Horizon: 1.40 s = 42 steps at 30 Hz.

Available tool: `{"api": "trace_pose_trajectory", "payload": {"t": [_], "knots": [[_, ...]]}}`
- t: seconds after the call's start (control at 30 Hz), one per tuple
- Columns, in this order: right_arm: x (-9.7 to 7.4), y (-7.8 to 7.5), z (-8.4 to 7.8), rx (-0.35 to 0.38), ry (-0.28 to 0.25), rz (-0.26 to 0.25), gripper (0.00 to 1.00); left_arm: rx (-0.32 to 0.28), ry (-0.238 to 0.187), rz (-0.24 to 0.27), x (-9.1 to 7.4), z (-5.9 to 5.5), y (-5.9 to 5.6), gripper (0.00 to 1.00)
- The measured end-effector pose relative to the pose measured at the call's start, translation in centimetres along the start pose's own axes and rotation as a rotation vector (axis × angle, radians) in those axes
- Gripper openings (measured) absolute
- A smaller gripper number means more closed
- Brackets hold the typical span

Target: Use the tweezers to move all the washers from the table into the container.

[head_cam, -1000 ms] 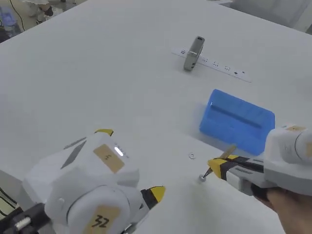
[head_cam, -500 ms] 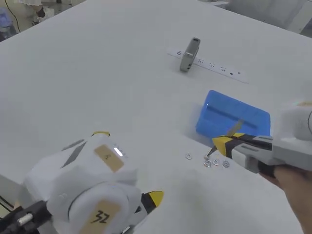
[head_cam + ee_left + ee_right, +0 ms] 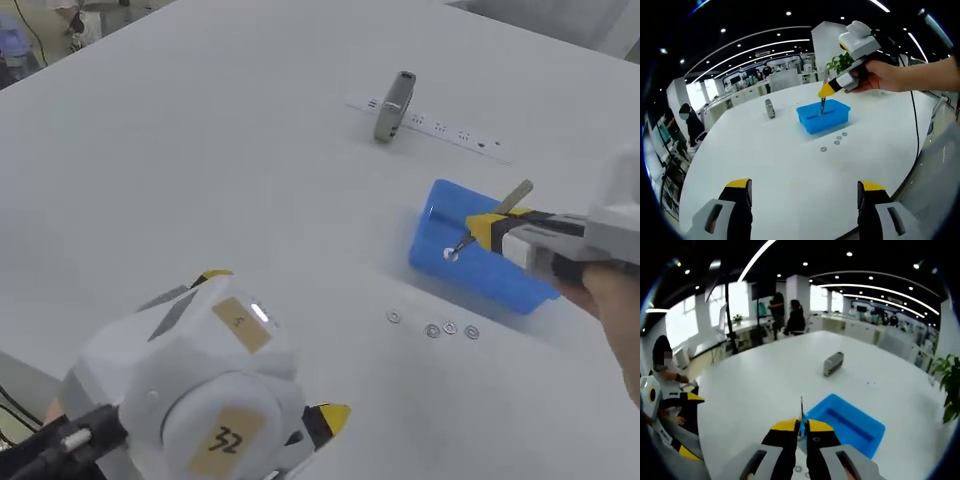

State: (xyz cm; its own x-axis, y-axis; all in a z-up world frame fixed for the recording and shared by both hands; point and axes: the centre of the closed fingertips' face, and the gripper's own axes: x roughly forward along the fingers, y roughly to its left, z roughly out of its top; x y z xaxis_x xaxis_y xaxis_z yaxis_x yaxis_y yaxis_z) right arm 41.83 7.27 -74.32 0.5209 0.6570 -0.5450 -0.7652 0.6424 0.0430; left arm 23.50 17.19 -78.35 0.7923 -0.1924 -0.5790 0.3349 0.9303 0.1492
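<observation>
Head view: right gripper [image 3: 484,229], clamped on tweezers [image 3: 463,243], holds a washer [image 3: 450,255] over the container [image 3: 520,288]; four washers [image 3: 450,328] lie on the bench [image 3: 200,150]; left gripper [image 3: 804,185] gapes apart.

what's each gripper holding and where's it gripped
Right gripper: shut on the tweezers, clamped around their middle, whose tips seem to pinch a washer over the blue container. Left gripper: open, nothing held.

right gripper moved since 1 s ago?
Yes. The right gripper, holding the tweezers, went from low beside the washers to over the blue container.
</observation>
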Motion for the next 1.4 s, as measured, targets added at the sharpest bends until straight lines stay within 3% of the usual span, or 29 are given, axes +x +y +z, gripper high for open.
{"api": "trace_pose_trajectory", "payload": {"t": [0.13, 0.27, 0.43, 0.57, 0.77, 0.9, 1.4], "knots": [[1.0, -1.1, 0.6, 0.034, -0.024, -0.037, 0.02, 0.005, -0.003, -0.004, 0.0, 0.0, -0.1, 0.89], [2.7, -1.7, 0.4, -0.042, -0.002, -0.096, 0.02, -0.001, -0.003, -0.002, 0.0, 0.0, -0.1, 0.92], [4.6, -1.7, -0.3, -0.048, 0.014, -0.094, 0.02, 0.018, -0.008, 0.000, 0.1, 0.1, -0.2, 0.96], [6.0, -2.3, -1.3, -0.042, 0.035, -0.113, 0.02, 0.006, -0.039, 0.000, -0.1, 0.6, -0.1, 0.98], [6.8, -2.9, -2.4, 0.032, 0.052, -0.110, 0.03, 0.000, -0.089, 0.008, -0.1, 1.3, 0.1, 0.99], [7.0, -3.0, -3.2, 0.039, 0.068, -0.117, 0.03, -0.020, -0.127, 0.001, -0.2, 1.9, 0.1, 0.99], [6.4, -3.1, -2.8, 0.051, 0.060, -0.124, 0.04, -0.023, -0.099, 0.027, -0.2, 1.5, 0.6, 0.99]]}}
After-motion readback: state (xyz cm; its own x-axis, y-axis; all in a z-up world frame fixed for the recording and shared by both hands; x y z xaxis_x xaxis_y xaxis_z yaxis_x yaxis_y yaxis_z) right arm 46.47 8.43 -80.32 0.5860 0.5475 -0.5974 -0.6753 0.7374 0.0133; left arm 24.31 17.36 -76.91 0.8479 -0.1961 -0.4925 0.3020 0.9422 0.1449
